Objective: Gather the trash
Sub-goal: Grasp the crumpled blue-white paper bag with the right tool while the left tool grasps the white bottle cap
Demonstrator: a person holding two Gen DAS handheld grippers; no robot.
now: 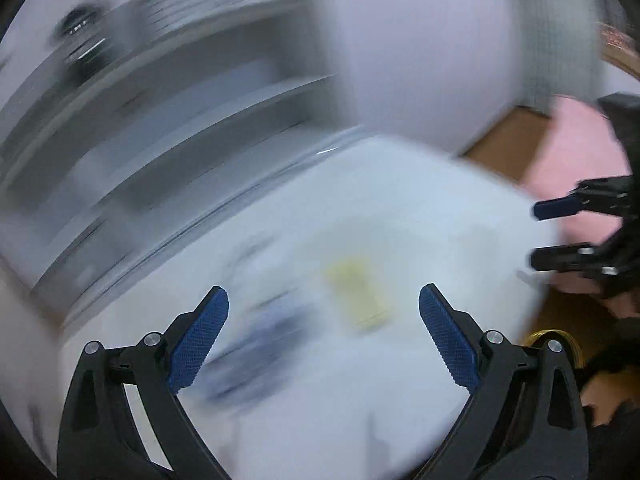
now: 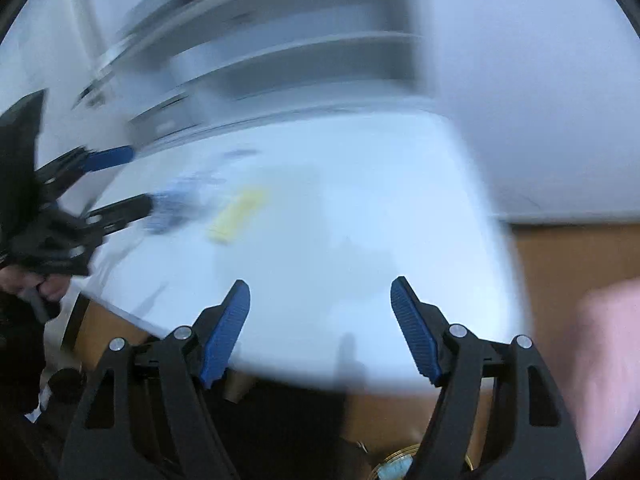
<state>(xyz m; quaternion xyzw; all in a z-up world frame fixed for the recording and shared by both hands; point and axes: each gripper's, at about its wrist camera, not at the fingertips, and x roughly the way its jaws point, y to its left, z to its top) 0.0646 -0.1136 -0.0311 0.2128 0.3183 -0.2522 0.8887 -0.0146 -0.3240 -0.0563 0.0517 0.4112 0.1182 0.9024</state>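
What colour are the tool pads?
Blue pads, textured, on black arms; clearest in the left wrist view.

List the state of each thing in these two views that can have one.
Left gripper: jaws wide open, nothing between them.
Right gripper: jaws open, nothing between them.
White table: blurred; items lie on it.
Yellow item: lying flat on the table, untouched.
Dark blue item: lying on the table, too blurred to identify.

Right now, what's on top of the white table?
On the white table: a pale yellow flat item and, beside it, a dark bluish smear too blurred to identify. Both tools are empty. Anything beneath those items is covered.
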